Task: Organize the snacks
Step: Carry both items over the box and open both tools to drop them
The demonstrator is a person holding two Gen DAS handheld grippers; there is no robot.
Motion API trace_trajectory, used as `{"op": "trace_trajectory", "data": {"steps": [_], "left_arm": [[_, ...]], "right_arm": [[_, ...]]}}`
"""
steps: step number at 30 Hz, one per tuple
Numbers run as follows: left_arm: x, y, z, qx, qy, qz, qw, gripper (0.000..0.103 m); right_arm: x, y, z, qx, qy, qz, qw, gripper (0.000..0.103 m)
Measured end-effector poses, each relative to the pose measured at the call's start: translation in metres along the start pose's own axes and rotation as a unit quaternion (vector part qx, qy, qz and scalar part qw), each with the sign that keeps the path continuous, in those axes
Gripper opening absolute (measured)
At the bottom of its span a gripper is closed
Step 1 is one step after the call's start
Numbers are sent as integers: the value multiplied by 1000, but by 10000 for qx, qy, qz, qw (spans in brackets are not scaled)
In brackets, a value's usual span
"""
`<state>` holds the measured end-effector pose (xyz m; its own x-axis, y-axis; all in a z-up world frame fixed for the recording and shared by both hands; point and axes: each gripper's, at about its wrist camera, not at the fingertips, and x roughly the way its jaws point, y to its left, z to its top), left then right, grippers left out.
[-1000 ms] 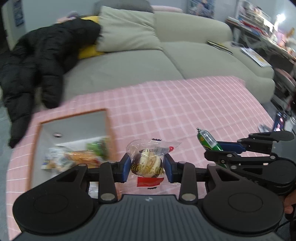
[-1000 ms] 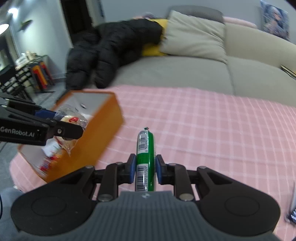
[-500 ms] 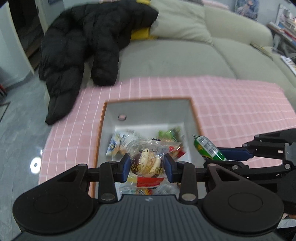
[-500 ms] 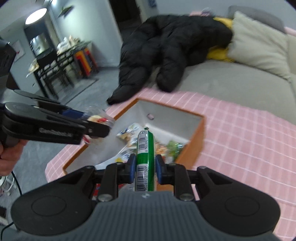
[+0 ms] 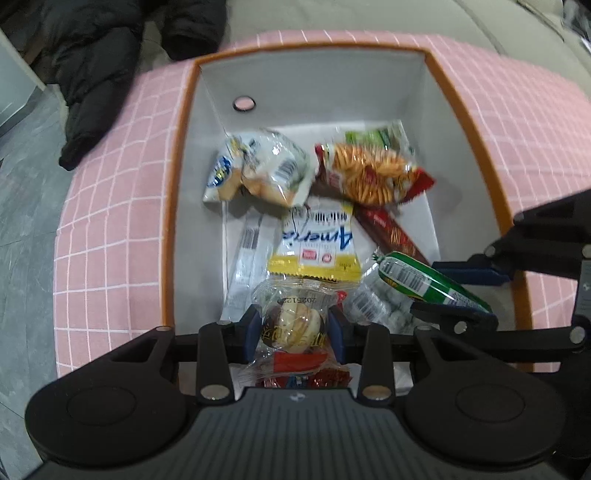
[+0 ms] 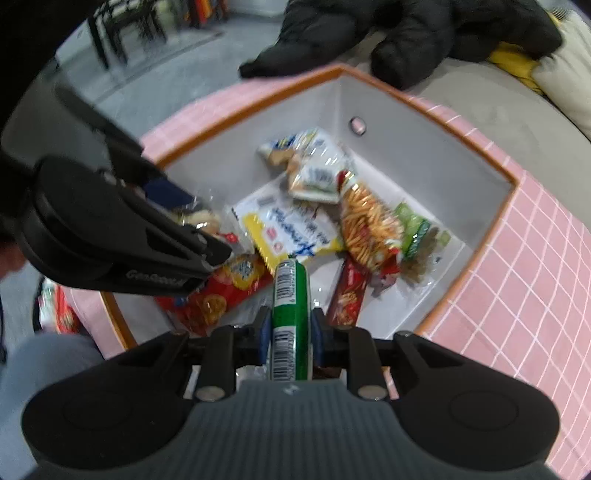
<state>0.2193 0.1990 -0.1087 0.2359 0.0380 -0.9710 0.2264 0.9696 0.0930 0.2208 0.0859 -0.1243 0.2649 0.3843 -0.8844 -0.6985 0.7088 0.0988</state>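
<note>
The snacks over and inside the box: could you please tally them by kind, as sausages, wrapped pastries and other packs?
Green sausage: 1
Wrapped pastry: 1
Other packs lying in the orange box: about 8, some overlapped
Total: about 10

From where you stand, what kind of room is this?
Probably a home living room: a grey sofa with a black puffer jacket thrown over it, behind a pink checked tablecloth holding a snack box.

The clear pastry wrapper [image 5: 293, 314] carries an upside-down date stamp, "2025122" with the end cut off. The white and yellow packet [image 5: 317, 243] reads "Ameri", also upside down.
</note>
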Motion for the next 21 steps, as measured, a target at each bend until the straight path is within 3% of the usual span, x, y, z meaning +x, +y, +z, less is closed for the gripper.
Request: {"op": "trace_trajectory", "data": {"steps": [11, 21], "left_arm": [[29, -6, 9, 227, 461, 2, 9987, 43], [37, -9, 10, 353, 439, 78, 9984, 53]], "right_arm": [[34, 6, 3, -819, 342, -142, 9960, 18], [42, 12, 1, -1188, 372, -239, 9919, 19]]}}
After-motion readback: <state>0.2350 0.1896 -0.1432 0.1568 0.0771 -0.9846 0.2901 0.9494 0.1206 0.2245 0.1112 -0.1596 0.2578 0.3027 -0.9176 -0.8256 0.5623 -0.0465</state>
